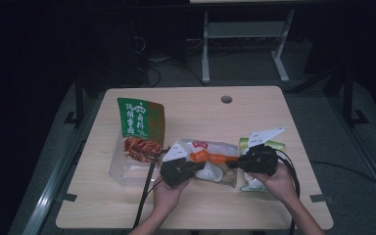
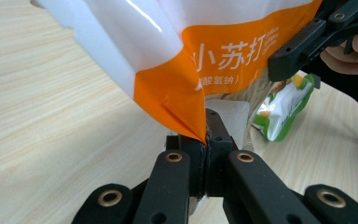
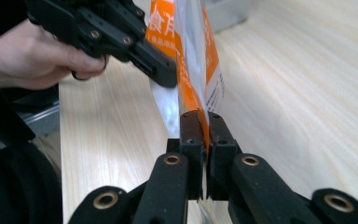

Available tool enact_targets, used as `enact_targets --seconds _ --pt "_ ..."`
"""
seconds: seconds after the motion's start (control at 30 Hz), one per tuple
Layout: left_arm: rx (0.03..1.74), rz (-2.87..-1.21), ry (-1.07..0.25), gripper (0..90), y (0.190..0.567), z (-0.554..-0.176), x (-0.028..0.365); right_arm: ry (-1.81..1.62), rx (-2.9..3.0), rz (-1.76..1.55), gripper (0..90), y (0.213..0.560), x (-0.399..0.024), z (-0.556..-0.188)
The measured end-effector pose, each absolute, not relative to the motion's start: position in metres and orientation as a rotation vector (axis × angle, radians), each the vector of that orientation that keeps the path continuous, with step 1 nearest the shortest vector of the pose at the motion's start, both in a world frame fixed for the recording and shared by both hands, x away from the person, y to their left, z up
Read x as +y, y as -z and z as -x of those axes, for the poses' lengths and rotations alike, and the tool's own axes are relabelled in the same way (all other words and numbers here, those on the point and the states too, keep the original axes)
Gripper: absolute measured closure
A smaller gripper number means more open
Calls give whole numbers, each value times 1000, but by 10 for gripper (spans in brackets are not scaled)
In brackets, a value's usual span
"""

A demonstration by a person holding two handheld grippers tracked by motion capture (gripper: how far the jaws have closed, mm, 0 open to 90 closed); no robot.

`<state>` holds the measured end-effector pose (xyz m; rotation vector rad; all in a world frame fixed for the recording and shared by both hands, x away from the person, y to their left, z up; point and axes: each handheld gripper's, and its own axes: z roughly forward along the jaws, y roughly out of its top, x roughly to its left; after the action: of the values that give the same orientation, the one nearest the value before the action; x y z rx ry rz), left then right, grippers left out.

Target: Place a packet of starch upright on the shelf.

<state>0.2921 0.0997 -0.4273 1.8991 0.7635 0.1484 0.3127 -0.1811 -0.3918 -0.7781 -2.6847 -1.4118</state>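
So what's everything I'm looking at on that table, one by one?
Orange-and-white bag: one, printed orange band on white and clear film, mid-table near the front, pinched at both ends.
Green snack bag: one, green and brown with red food pictured, standing left of centre, in the clear box.
Clear box: one, see-through plastic, left front of the table.
Green-and-white packet: one, lying under the right hand.
Table: one, light wood, with a round hole near the back edge.
Left gripper: one, black, shut on the bag's left end.
Right gripper: one, black, shut on the bag's right end.
Hands: two, coming in from the bottom.
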Motion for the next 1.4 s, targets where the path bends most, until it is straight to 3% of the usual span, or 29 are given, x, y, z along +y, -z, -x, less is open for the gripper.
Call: enact_targets --seconds 0.3,0.43,0.53,0.77,0.97,1.4 --pt "729 -1938 -172 882 427 -290 93 1377 -2733 750 752 392 -168 -312" --pt "715 -1951 -185 863 426 -288 94 1351 -2744 733 816 395 -161 -314" --pt "734 -1946 -162 736 426 -287 97 1343 -2755 730 895 395 -159 -314" --pt "720 -1956 -186 593 418 -271 106 1387 -2700 749 900 391 -164 -312" --pt "680 -2007 -258 545 413 -259 111 1385 -2730 763 900 383 -164 -309" --pt "673 -2024 -256 509 415 -250 124 1436 -2719 818 900 365 -160 -325"
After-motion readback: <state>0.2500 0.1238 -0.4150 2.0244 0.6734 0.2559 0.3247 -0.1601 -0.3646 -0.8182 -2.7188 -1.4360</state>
